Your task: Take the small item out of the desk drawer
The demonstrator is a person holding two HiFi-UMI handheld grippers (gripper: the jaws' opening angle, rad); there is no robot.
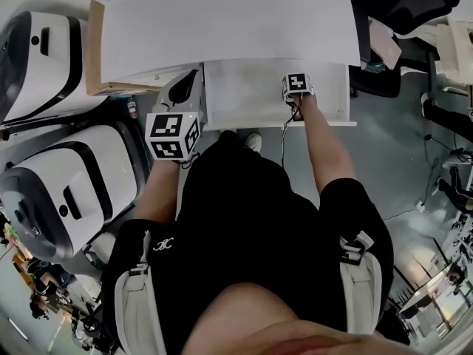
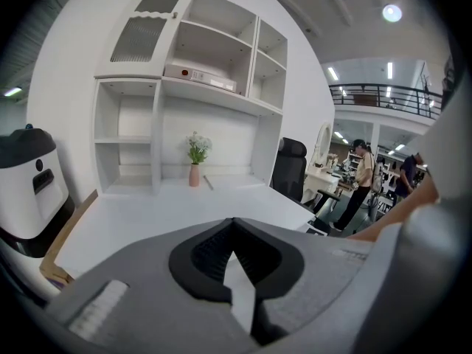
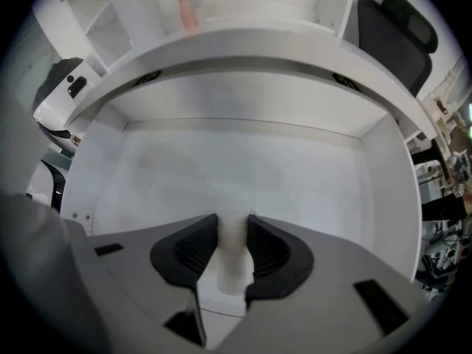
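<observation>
The white desk drawer (image 1: 244,95) stands pulled out under the desktop (image 1: 222,21); its pale floor (image 3: 221,168) looks bare. My right gripper (image 3: 232,223) is over the drawer's near right part, its cube (image 1: 297,84) showing in the head view. A small white item (image 3: 230,260) stands upright between its black pads, which touch it on both sides. My left gripper (image 2: 234,223) is held left of the drawer at desk height, jaws (image 1: 181,89) together with nothing between them.
Two large white machines (image 1: 44,58) (image 1: 66,191) stand at the left. A black office chair (image 1: 399,6) is at the right of the desk. On the desk are white shelves (image 2: 184,87) and a small vase with a plant (image 2: 195,157). People stand far right (image 2: 361,175).
</observation>
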